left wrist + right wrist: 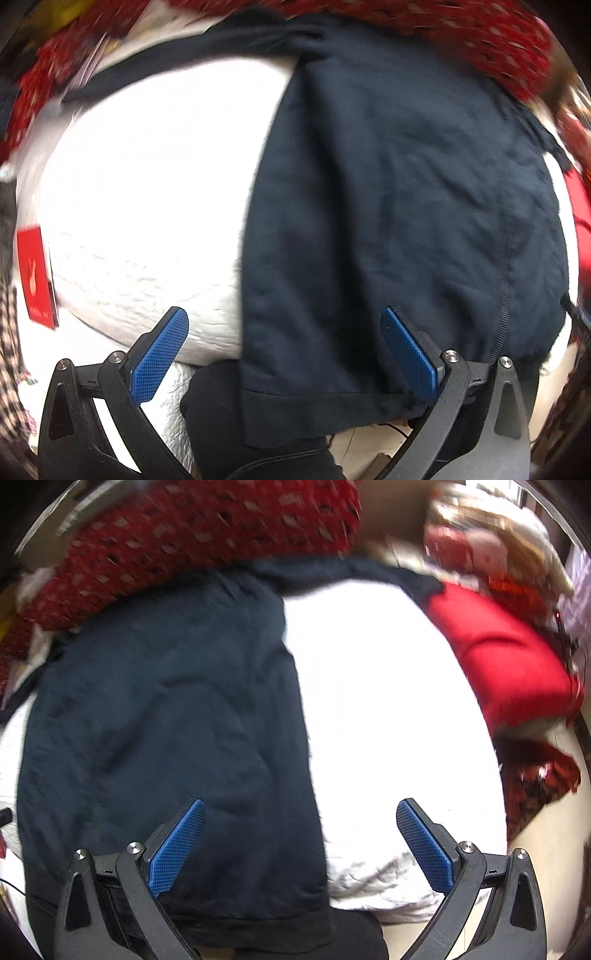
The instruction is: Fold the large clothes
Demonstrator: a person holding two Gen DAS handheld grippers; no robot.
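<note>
Folding comes next, it seems: the big dark navy cloth garment (399,206) lies flat on the white bumpy bed cover (147,184), its bottom hem hanging over the near edge. Left gripper (284,354) and right gripper (301,843) both hover by that hem, blue fingers (160,358) spread wide, holding nothing. To do it well, each should pinch one hem corner, lift evenly and keep the cloth smooth. Count: one navy garment, two grippers, one plain red cushion (506,657), one red patterned blanket (207,531).
</note>
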